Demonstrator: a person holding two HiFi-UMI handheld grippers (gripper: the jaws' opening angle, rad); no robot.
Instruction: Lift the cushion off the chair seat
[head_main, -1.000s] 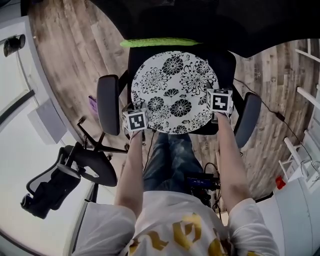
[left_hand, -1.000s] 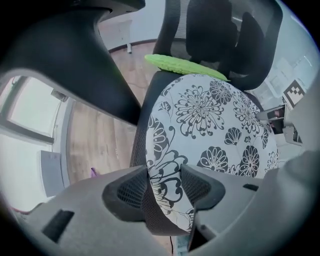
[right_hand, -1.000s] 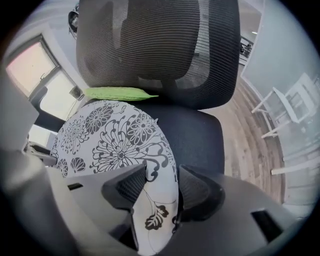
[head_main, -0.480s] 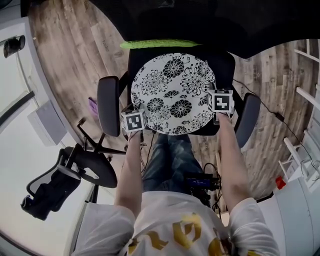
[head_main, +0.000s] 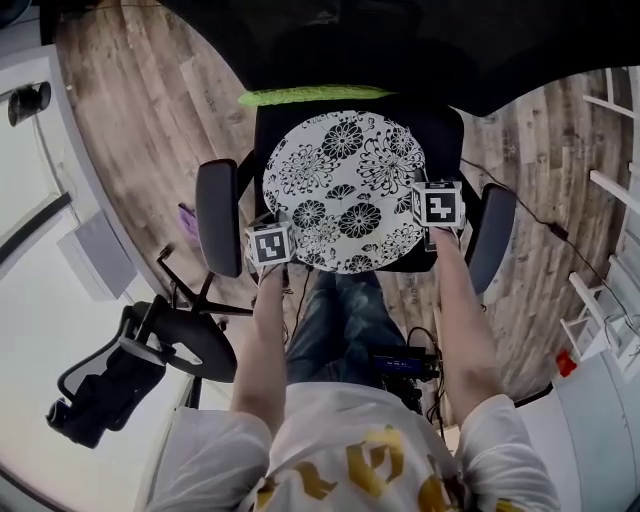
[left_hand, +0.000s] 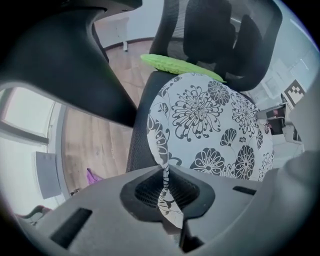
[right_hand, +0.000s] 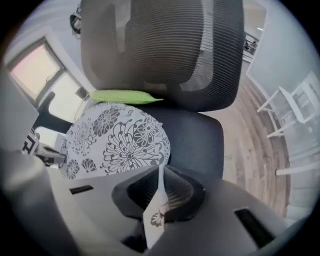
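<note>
Head view: caught the round white cushion with black flower print (head_main: 345, 185) lying flat on the black office chair seat (head_main: 450, 130), left gripper (head_main: 271, 247) at its near-left rim, right gripper (head_main: 438, 207) at its near-right rim, equally near. Left gripper view: saw jaws closing on the cushion's thin edge, already pinched between them, the rest stretching ahead and right. Right gripper view: likewise closing on a pinched edge, cushion ahead-left. Called for a level, straight-up lift, by my reckoning.
</note>
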